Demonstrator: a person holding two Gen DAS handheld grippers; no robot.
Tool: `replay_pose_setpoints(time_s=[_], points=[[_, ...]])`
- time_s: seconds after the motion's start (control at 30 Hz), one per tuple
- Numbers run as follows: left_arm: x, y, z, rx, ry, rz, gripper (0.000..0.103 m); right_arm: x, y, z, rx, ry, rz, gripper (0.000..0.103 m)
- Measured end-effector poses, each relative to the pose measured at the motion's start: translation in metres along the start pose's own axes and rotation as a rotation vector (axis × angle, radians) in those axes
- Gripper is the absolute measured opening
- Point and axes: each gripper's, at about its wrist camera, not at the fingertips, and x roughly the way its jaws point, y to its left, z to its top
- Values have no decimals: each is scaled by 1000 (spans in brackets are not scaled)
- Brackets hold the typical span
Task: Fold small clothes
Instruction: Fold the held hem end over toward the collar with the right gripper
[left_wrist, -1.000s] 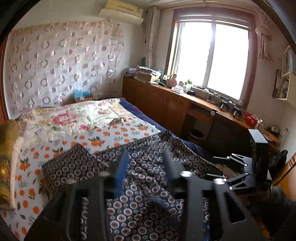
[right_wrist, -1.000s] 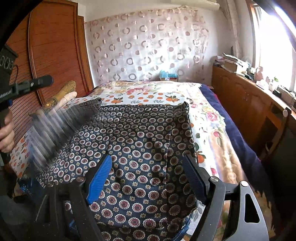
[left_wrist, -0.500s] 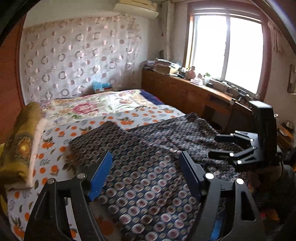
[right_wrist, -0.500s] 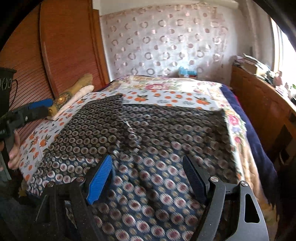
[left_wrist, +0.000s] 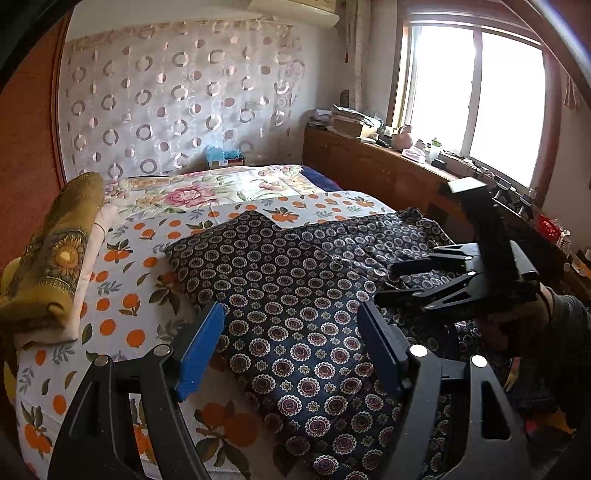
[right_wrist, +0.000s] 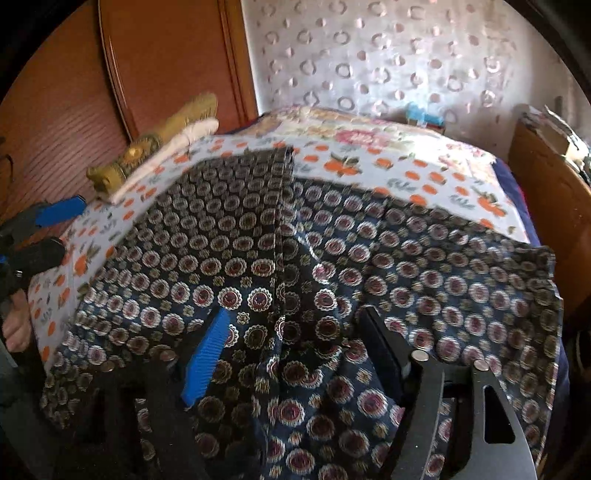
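Note:
A dark navy garment (left_wrist: 295, 280) with round medallion print lies spread on the bed, its left part folded over flat. My left gripper (left_wrist: 291, 310) hovers open just above the near left part, with nothing between its fingers. In the right wrist view the garment (right_wrist: 229, 229) shows a raised crease down the middle. My right gripper (right_wrist: 295, 314) sits low over that crease with its jaws closing. The cloth ridge is between them, but the pads do not visibly press it. The right gripper (left_wrist: 386, 280) also shows from the side in the left wrist view, and the left gripper (right_wrist: 72, 225) at the right wrist view's left edge.
The bed cover (left_wrist: 129, 295) has an orange fruit print. A rolled yellow-green blanket (left_wrist: 62, 243) on a white cloth lies along the bed's left side. Wooden cabinets (left_wrist: 369, 173) with clutter run under the window. A wooden wardrobe (right_wrist: 166, 66) stands behind the bed.
My left gripper has opened and let go of the cloth, whose left part now lies folded flat. My right gripper has moved in low over the middle crease, its jaws narrowing.

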Motion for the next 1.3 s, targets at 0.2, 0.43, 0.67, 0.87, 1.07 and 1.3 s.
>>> replay_pose_setpoints(time_s=[0.2, 0.43, 0.67, 0.87, 1.07, 1.3], points=[[1, 0, -2, -5, 4, -3, 75, 9, 6, 2, -41, 8, -13, 50], [-2, -2, -3, -2, -1, -4, 75, -4, 18, -5, -80, -49, -3, 4], [-2, -2, -3, -9, -5, -9, 75, -49, 17, -15, -47, -189, -48, 4], [-3, -6, -4, 0, -1, -18, 75, -66, 5, -37, -14, -190, -107, 4], [0, -14, -4, 11, 9, -31, 75, -77, -10, -71, 63, -168, -180, 4], [4, -26, -2, 32, 18, -49, 75, -103, -21, -91, 126, -165, -233, 4]])
